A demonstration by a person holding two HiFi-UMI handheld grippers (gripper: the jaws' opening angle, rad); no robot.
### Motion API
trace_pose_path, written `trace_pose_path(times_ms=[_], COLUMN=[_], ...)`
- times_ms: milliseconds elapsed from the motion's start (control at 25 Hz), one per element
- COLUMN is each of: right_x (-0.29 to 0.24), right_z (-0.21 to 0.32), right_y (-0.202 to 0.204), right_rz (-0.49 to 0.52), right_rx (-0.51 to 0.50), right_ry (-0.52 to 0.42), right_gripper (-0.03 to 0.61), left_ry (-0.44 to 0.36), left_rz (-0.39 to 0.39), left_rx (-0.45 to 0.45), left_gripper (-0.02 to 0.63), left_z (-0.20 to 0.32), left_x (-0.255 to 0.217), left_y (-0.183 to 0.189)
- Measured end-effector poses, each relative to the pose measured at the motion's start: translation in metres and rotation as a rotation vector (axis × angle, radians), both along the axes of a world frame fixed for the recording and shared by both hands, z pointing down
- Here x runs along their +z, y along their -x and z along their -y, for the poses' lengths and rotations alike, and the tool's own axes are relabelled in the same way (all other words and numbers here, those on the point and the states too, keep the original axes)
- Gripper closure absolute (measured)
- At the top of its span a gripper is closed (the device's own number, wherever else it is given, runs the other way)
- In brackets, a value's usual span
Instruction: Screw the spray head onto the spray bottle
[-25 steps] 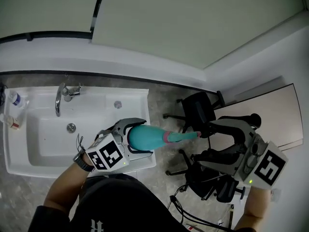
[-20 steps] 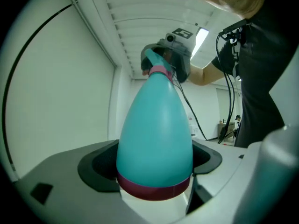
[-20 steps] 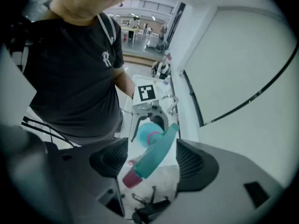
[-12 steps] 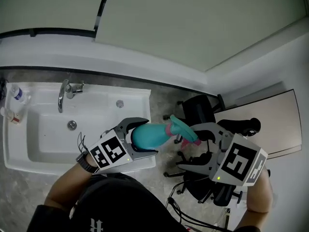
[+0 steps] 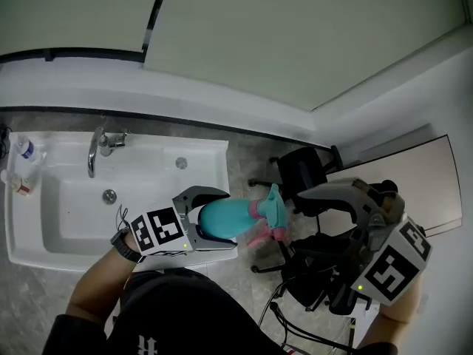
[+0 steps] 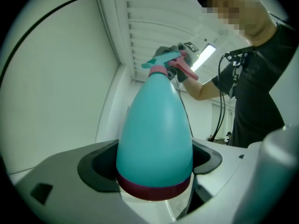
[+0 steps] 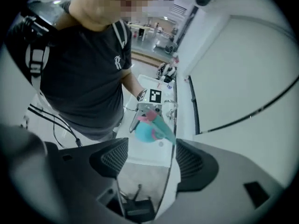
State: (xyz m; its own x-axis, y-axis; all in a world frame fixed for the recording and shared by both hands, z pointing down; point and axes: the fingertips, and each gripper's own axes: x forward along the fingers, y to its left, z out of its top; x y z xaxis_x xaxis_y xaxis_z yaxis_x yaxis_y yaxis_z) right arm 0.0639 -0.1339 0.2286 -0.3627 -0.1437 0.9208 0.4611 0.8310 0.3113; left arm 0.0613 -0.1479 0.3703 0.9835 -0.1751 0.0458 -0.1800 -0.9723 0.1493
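My left gripper [image 6: 154, 163]: it was clenched on the wide lower body of the spray bottle [image 6: 154, 125], one dark pad pressed to each side just above the maroon band at the base.

Spray bottle: the teal body ran straight out from my left jaws and tapered to its neck at the far end, lying roughly level and pointing toward my right gripper [image 7: 147, 160].

Spray head [image 6: 166, 62]: it sat on the neck at the end farthest from my left jaws, teal on top with a pink collar and a pink trigger. I could not tell how tightly it was threaded.

My right gripper: it was released, jaws spread wide with only open air between the pads. It faced the spray head from beyond the bottle's tip, near but not touching.

Sink [image 5: 207, 150]: the white basin lay under and behind my left gripper, its near corner just below the bottle's body.

Faucet [image 5: 94, 150]: it stood on the back rim, well off to the outer side of my left gripper.

Small bottles [image 5: 22, 151]: two stood at the sink's far left edge, farther out than the faucet.

Office chair [image 5: 303, 170]: black, on the floor beneath my right gripper.
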Motion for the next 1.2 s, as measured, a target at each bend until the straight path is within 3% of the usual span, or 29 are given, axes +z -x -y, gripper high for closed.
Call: trace_pose_path(times_ms=[80, 160, 200, 240, 280, 360, 440, 600, 880, 1080, 1200], right_x=[0.015, 0.031, 0.035, 0.036, 0.037, 0.041, 0.043, 0.024, 0.025, 0.023, 0.023], right_z=[0.001, 0.002, 0.007, 0.015, 0.023, 0.036, 0.036, 0.021, 0.039, 0.011, -0.006], right_y=[0.013, 0.02, 0.021, 0.021, 0.019, 0.019, 0.022, 0.014, 0.019, 0.018, 0.029], right_rz=[-0.043, -0.075, -0.073, -0.06, -0.041, 0.013, 0.047, 0.07, 0.144, 0.128, 0.094], right_rx=[-0.112, -0.11, -0.04, 0.074, 0.219, 0.507, 0.639, 0.457, 0.394, 0.459, 0.403], right_ry=[-0.037, -0.032, -0.014, 0.024, 0.085, 0.228, 0.324, 0.303, 0.112, 0.284, 0.37], right_gripper=[0.26, 0.26, 0.27, 0.362, 0.389, 0.405, 0.404, 0.403, 0.403, 0.404, 0.405], left_ry=[0.001, -0.01, -0.018, -0.027, -0.034, -0.039, -0.019, 0.026, 0.057, 0.075, 0.073], left_rz=[-0.002, 0.011, 0.025, 0.046, 0.07, 0.113, 0.119, 0.05, -0.017, -0.006, -0.006], left_rx=[0.041, 0.047, 0.028, -0.008, -0.055, -0.141, -0.14, -0.029, -0.01, -0.035, -0.021], left_gripper=[0.193, 0.193, 0.193, 0.193, 0.193, 0.193, 0.193, 0.193, 0.193, 0.193, 0.193], left_z=[-0.007, -0.008, -0.006, -0.002, 0.004, 0.013, 0.014, 0.003, 0.006, 0.011, 0.009], left_x=[-0.001, -0.002, -0.002, 0.001, 0.004, 0.012, 0.02, 0.021, 0.005, 0.006, 0.007], left_y=[-0.005, -0.009, -0.011, -0.011, -0.01, -0.008, -0.008, -0.009, -0.006, -0.006, -0.007])
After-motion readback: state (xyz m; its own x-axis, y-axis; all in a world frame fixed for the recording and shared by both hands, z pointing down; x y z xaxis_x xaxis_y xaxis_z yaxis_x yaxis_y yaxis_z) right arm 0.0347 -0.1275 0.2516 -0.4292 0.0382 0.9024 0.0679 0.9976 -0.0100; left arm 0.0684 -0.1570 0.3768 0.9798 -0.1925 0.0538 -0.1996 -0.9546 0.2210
